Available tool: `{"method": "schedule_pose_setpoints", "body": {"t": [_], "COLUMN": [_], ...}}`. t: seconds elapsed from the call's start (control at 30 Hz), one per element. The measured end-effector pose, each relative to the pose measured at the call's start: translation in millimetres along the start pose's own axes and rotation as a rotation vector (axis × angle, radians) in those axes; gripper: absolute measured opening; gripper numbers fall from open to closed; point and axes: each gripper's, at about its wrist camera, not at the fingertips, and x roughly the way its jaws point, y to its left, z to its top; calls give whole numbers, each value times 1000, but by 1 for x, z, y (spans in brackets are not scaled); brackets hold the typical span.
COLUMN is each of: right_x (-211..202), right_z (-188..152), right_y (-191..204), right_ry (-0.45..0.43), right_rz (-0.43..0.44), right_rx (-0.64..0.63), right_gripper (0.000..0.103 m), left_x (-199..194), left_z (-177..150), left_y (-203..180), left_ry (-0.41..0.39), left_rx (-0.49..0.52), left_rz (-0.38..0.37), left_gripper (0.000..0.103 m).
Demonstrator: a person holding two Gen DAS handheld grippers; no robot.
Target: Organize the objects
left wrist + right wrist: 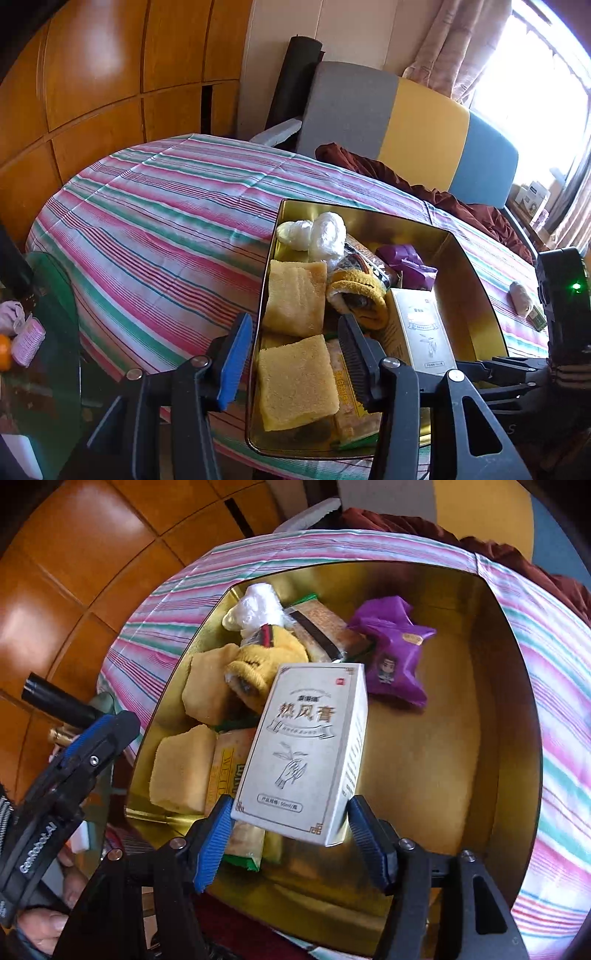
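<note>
Two grippers spread wide: right gripper (pixel 290 834) flanks white box (pixel 306 749) reading "热风膏"; left gripper (pixel 295 354) straddles tin (pixel 476 295) wall

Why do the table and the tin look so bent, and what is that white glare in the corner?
Left wrist view: the fisheye lens bows the striped tablecloth and wooden panels; the window at upper right is blown out white by daylight. Right wrist view: the gold tin bulges outward, its walls reflect the contents, and the white box up close looks slightly soft.
</note>
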Motion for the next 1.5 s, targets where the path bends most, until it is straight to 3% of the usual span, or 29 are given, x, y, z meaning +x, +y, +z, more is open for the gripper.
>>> {"method": "schedule_pose_setpoints", "body": {"t": [0.13,0.4,0.73,1.1,1.5], "right_x": [8,-18,-62,-106,-155], "right_z": [5,-6,-21,-33,-54], "right_y": [10,9,-25,-110,-225], "right_ry": [-3,-66,-133,-202,-230], "right_rz": [6,-43,-100,-206,-348], "right_rx": [10,-6,16,161,373], "right_gripper": [65,65,65,65,65], "left_x": [0,-10,-27,-31,-28], "left_z": [-1,1,-3,-4,-16], "left_y": [0,-9,-35,-87,-157], "left_ry": [1,-30,-59,-50,-12], "left_rx": [1,27,110,233,374], "left_rz": [0,1,-9,-69,-201], "left_gripper": [50,53,54,54,59]}}
